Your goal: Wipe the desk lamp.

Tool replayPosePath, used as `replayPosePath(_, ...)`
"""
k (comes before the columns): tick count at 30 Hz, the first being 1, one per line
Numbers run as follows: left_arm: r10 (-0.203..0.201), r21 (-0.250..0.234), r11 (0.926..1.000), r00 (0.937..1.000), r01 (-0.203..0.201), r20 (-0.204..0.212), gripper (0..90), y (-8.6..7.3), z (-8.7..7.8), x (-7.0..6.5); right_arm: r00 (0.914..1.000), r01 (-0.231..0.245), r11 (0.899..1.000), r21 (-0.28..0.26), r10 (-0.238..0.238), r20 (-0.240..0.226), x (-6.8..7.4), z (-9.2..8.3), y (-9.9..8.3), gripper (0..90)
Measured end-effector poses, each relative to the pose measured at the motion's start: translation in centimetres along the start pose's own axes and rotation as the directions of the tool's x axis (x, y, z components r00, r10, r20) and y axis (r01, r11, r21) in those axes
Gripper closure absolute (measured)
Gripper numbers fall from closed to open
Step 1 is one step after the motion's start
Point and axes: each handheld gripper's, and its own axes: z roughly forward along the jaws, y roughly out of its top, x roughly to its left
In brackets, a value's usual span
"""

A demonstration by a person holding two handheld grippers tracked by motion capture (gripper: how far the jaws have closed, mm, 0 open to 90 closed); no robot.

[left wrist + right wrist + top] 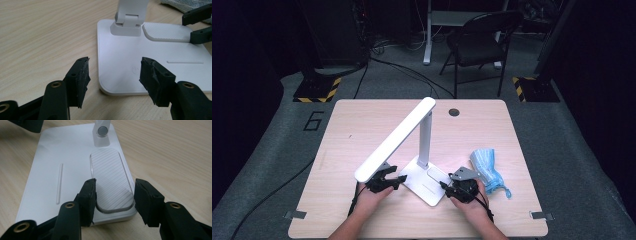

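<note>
A white desk lamp (pixel 424 150) is seen near the table's (pixel 352 125) middle: a flat rectangular base with rounded corners, a ribbed oval pad and a thin groove on top, 1 upright post, and a long bar head slanted down to the left. The left gripper (pixel 113 75) is held apart at the base's near left corner, nothing being pinched. The right gripper (pixel 115 195) is likewise spread, its jaws set astride the ribbed pad's near end at the base's right corner.
</note>
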Motion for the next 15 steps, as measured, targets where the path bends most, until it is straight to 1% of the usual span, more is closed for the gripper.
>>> replayPosePath(1,0.0,0.0,1.0,1.0,0.0,0.0,40.5,0.0,0.0,0.0,1.0,0.0,1.0,0.0,0.0,0.0,0.0,0.0,0.0,52.4)
replayPosePath(2,0.009,0.004,0.9999,1.0,-0.009,0.0,40.5,0.0,0.0,0.0,0.9999,-0.014,1.0,0.002,0.014,0.003,-0.3,0.2,0.2,52.3)
replayPosePath(3,0.006,0.004,1.0,1.0,-0.006,0.002,40.5,0.0,0.0,0.0,1.0,-0.008,1.0,0.0,0.008,0.003,-0.5,0.3,0.2,52.1)
replayPosePath(4,0.01,0.011,0.9999,0.9999,-0.01,0.005,40.5,0.0,0.0,0.0,0.9997,-0.023,1.0,0.001,0.023,0.004,-0.5,0.4,0.3,51.8)
replayPosePath(7,0.006,0.012,0.9999,1.0,-0.006,0.007,40.5,0.0,0.1,-0.1,0.9996,-0.027,1.0,0.001,0.027,0.006,-0.9,0.6,0.5,51.2)
replayPosePath(8,0.018,0.015,0.9997,0.9998,-0.018,0.005,40.5,0.0,0.1,-0.1,0.9993,-0.034,0.999,0.008,0.034,0.016,-1.2,0.8,0.7,50.5)
replayPosePath(9,0.023,0.016,0.9996,0.9997,-0.023,0.007,40.5,0.0,0.2,-0.1,0.9993,-0.036,0.999,0.003,0.036,0.009,-1.5,1.0,0.8,50.2)
replayPosePath(10,0.022,0.018,0.9996,0.9997,-0.022,0.009,40.5,0.0,0.2,-0.1,0.9984,-0.055,0.998,0.001,0.055,0.013,-1.5,1.2,0.9,49.8)
replayPosePath(11,0.019,0.018,0.9996,0.9997,-0.02,0.012,40.5,0.0,0.2,-0.2,0.9985,-0.052,0.999,-0.003,0.052,0.019,-1.7,1.3,1.0,49.4)
replayPosePath(13,0.022,0.019,0.9996,0.9996,-0.023,0.014,40.5,0.0,0.2,-0.2,0.9983,-0.056,0.998,0.005,0.056,0.018,-1.8,1.4,1.2,48.9)
replayPosePath(14,0.023,0.02,0.9995,0.9996,-0.023,0.018,40.5,0.0,0.3,-0.3,0.9967,-0.08,0.997,0.012,0.08,0.015,-2.0,1.7,1.5,48.2)
replayPosePath(15,0.026,0.02,0.9994,0.9995,-0.027,0.019,40.5,0.0,0.3,-0.3,0.9965,-0.082,0.997,0.01,0.082,0.015,-2.1,1.8,1.6,47.9)
